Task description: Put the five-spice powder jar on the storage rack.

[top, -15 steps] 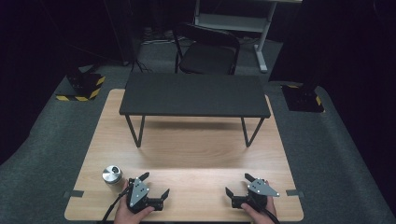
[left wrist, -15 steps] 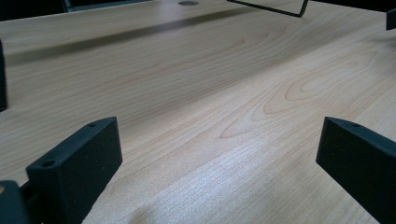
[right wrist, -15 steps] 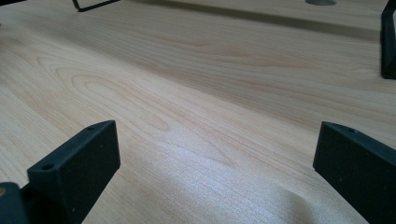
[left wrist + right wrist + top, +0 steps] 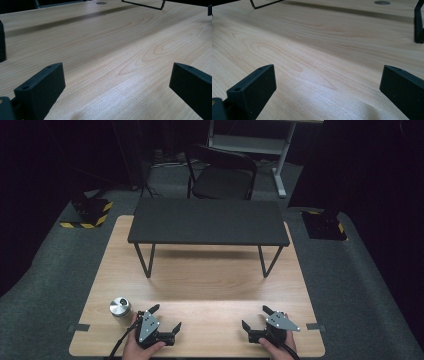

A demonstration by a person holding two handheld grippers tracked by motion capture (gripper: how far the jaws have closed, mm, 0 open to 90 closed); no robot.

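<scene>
**Both grippers empty, tin at lower left**

A small round metal tin point(image 4: 120, 307) is seen standing on the wooden surface point(image 4: 210, 285) in the lower left of the high view. The left gripper point(image 4: 165, 318) is held just to the right of it and slightly lower in the frame, near but apart from it; the right gripper point(image 4: 254, 317) is well apart, at the lower right. The left one is therefore judged the nearer for a grasp.

The fingers of both grippers are spread wide, and nothing is held between them; in each gripper view bare wood grain is seen between the black fingers point(image 4: 40, 87) point(image 4: 252, 86).

The tin is round, so no long axis is offered. The left fingers are pointed toward the upper right, away from it, so a turn leftward is probably called for first. A black bench point(image 4: 207, 222) is set across the surface farther up.
</scene>
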